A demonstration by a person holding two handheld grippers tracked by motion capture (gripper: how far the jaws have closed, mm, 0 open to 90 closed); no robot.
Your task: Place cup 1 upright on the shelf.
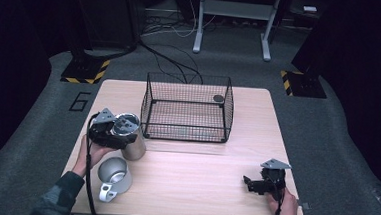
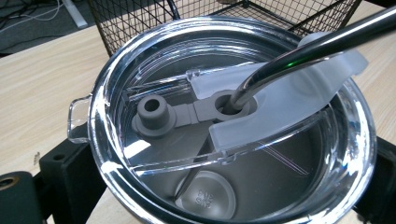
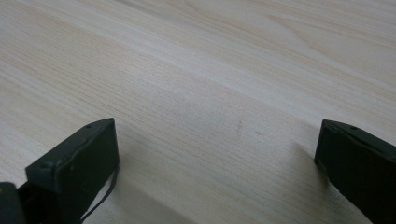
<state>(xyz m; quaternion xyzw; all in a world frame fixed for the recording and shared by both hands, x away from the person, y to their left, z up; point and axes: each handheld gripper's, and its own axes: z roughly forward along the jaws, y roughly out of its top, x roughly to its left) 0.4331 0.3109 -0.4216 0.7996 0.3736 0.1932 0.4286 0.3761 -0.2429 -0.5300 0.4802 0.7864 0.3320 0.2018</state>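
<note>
Left gripper (image 1: 119,133): at the worktop's left, jaws on either side of a steel tumbler (image 1: 129,139), apparently clamped on it.
Tumbler: upright just left of the wire basket (image 1: 187,107), clear lid (image 2: 224,126) on, metal straw (image 2: 299,51) slanting through the lid's hole.
Mug (image 1: 112,175): steel, handled, near the worktop's front-left edge, just in front of the tumbler.
Right gripper (image 1: 254,184): low over bare worktop (image 3: 210,93) at front right, jaws wide apart, holding nothing.
</note>
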